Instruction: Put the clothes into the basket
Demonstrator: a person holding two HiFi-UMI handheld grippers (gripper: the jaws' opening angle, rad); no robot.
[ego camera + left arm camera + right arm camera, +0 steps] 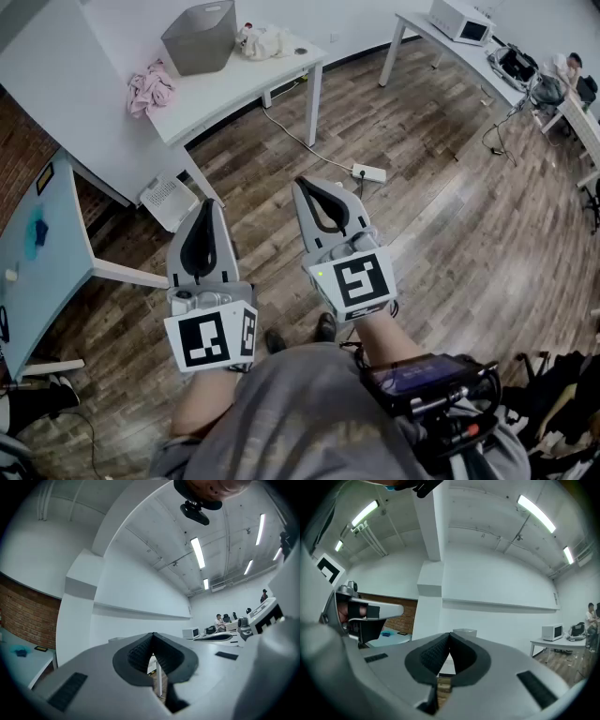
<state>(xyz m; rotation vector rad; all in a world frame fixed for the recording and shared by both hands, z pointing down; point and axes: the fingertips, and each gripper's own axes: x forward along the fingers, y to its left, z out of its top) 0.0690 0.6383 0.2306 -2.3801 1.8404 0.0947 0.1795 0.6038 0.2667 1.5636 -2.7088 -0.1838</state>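
Note:
In the head view a grey basket (202, 37) stands on a white table (244, 80) far ahead. A pink garment (150, 89) lies left of it on the table, and a white garment (262, 40) lies to its right. My left gripper (204, 208) and right gripper (309, 186) are held side by side over the wooden floor, well short of the table. Both are shut with nothing between the pads (152, 644). In the right gripper view the right gripper (449, 641) points level at the room, and the basket (464, 632) shows just above it.
A power strip (368, 172) and its cable lie on the floor between me and the table. A light blue table (42, 253) is at the left. Another white table with a microwave (459, 21) stands at the back right, where people sit at desks (562, 70).

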